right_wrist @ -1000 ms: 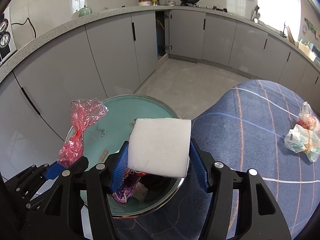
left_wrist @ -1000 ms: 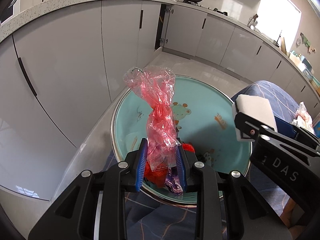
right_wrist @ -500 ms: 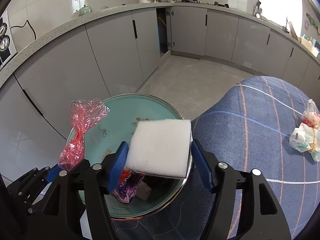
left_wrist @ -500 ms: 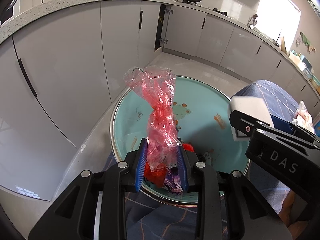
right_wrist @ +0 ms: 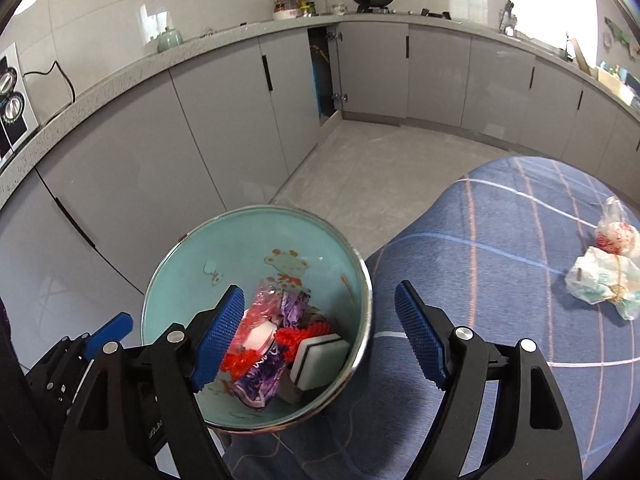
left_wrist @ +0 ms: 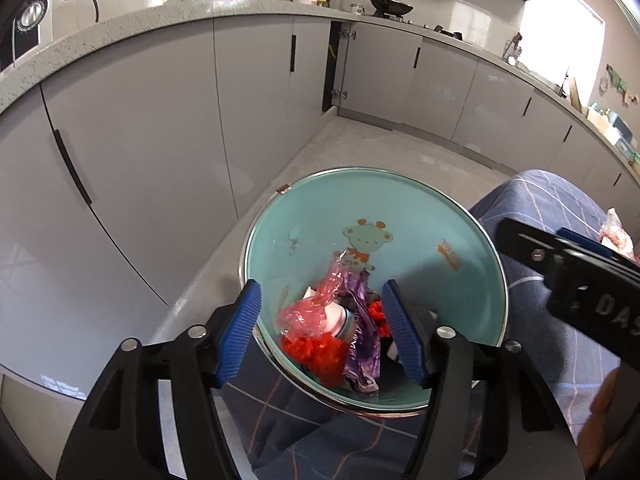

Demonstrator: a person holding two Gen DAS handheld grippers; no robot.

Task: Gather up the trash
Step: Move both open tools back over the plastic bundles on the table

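Nearest the left wrist camera, the left gripper [left_wrist: 322, 326] stands wide open with nothing between its blue pads, poised over the near rim of the bowl [left_wrist: 494, 252]. The right gripper [right_wrist: 320, 338] is likewise spread wide and holds nothing, hanging just above the same bowl's right side.

Directly under both tools, the bowl's near half holds the gathered trash: a crumpled pink plastic bag [left_wrist: 316, 306], a purple wrapper [left_wrist: 362, 354], a red frilly scrap [left_wrist: 314, 348], and, clearest from the right wrist, a white sponge [right_wrist: 320, 356] with a dark stripe leaning against the bowl's near wall. The bowl is teal inside with a cartoon giraffe, and it sits at the edge of a table covered by a blue checked cloth [right_wrist: 500, 264].

This looks like the moment just after a drop-off: both tools are empty over the bowl, so that step appears finished.

Farther out on the cloth, well apart from the bowl to the right, lies a knotted bundle of white and reddish plastic bags [right_wrist: 608, 276]. That seems the only loose trash left in view, so the next move likely calls for the right gripper to swing away from the bowl, reach across the cloth, and close on the bundle near its knot. The thin plastic may slip or trail. Beyond stand grey kitchen cabinets [right_wrist: 224, 128].
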